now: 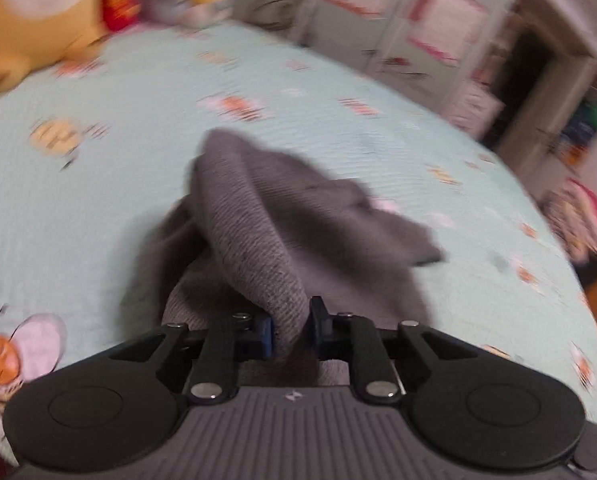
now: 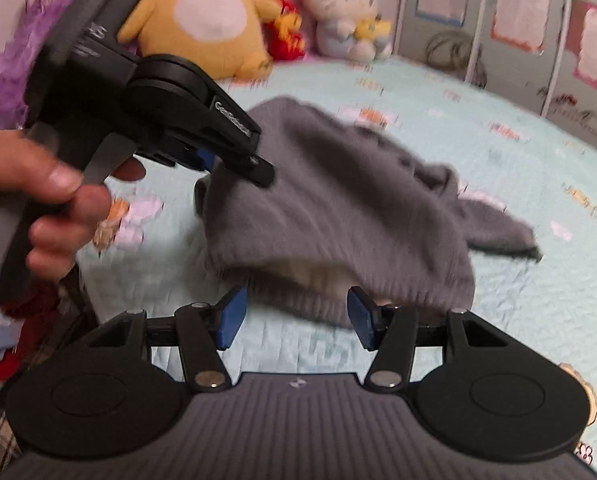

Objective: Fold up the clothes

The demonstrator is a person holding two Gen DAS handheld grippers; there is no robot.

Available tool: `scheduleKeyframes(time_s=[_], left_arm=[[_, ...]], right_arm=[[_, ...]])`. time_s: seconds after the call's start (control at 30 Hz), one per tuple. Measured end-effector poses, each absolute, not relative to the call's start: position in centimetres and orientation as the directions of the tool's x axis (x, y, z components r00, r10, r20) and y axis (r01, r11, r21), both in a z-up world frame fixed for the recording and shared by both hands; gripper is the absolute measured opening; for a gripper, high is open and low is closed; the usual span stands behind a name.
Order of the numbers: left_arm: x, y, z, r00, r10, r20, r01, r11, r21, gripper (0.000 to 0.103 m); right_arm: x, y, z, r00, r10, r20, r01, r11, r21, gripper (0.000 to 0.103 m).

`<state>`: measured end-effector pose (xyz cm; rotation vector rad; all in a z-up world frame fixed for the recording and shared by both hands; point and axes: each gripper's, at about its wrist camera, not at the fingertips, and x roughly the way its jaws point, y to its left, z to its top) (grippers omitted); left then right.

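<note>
- Left gripper (image 1: 290, 330), black two-finger unit w/ blue pads, nearest the lens in left wrist view: jaws narrow, clamped on a ribbed edge of the grey knitted sweater (image 1: 266, 216). Fabric fills the gap between the pads.
- Right gripper (image 2: 294, 318), same build, nearest the lens in right wrist view: jaws wide apart, blue pads (image 2: 231, 316) bare, nothing between them. Sits just before the sweater's lower hem; contact w/ hem cannot be told due to blur.
- Grey knitted sweater (image 2: 338, 208): bunched, partly lifted at the left gripper's end, remainder draped on the bed. Pale lining visible under the raised hem. One sleeve trails off to the right in both views.
- Person's hand (image 2: 38, 204), seen in right wrist view, wraps the left gripper's handle; gripper body angles down toward the sweater's upper left edge.
- Pale mint quilted bedspread w/ cartoon bee print (image 1: 138, 80) (image 2: 498, 280): supports the sweater.
- Far edge of bed: yellow plush toy w/ white belly (image 2: 202, 16), small red plush (image 2: 286, 32), white cat plush (image 2: 338, 4), in a row.
- Both views blurred; fine detail unreadable.
</note>
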<state>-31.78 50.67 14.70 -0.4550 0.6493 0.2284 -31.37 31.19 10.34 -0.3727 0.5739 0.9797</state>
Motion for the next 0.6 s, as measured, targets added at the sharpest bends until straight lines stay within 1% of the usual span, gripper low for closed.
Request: scheduleKeyframes(time_s=[0.1,0.2,0.27,0.3,0.4,0.5,0.6], left_arm=[[-31.1,48.8,16.3,0.786,0.029,-0.618,-0.280,0.908,-0.313,0.017],[-30.1,46.0,17.1,0.753,0.063,-0.655,-0.268,0.939,-0.217,0.017],[-29.3,43.9,17.4,0.725,0.097,-0.682,-0.257,0.957,-0.138,0.017],[-28.9,43.0,17.4,0.713,0.110,-0.692,-0.248,0.963,-0.102,0.017],[-28.1,40.3,17.5,0.687,0.129,-0.715,-0.198,0.980,-0.013,0.017],[-27.3,37.9,17.5,0.673,0.146,-0.725,-0.153,0.987,0.056,0.017],[-26.5,35.9,17.3,0.665,0.159,-0.730,-0.129,0.987,0.097,0.017]], right_arm=[[-31.8,30.7,11.0,0.450,0.693,-0.564,-0.846,0.532,-0.020,0.059],[-31.8,29.6,11.9,0.472,0.722,-0.507,-0.832,0.554,0.015,0.064],[-31.9,28.9,12.6,0.502,0.732,-0.460,-0.818,0.574,0.021,0.071],[-31.8,28.7,12.7,0.517,0.729,-0.449,-0.810,0.586,0.017,0.076],[-31.0,28.2,12.3,0.549,0.705,-0.449,-0.782,0.623,0.024,0.077],[-29.7,26.9,11.4,0.560,0.699,-0.446,-0.752,0.654,0.081,0.077],[-28.8,25.1,10.7,0.588,0.684,-0.431,-0.722,0.685,0.102,0.077]])
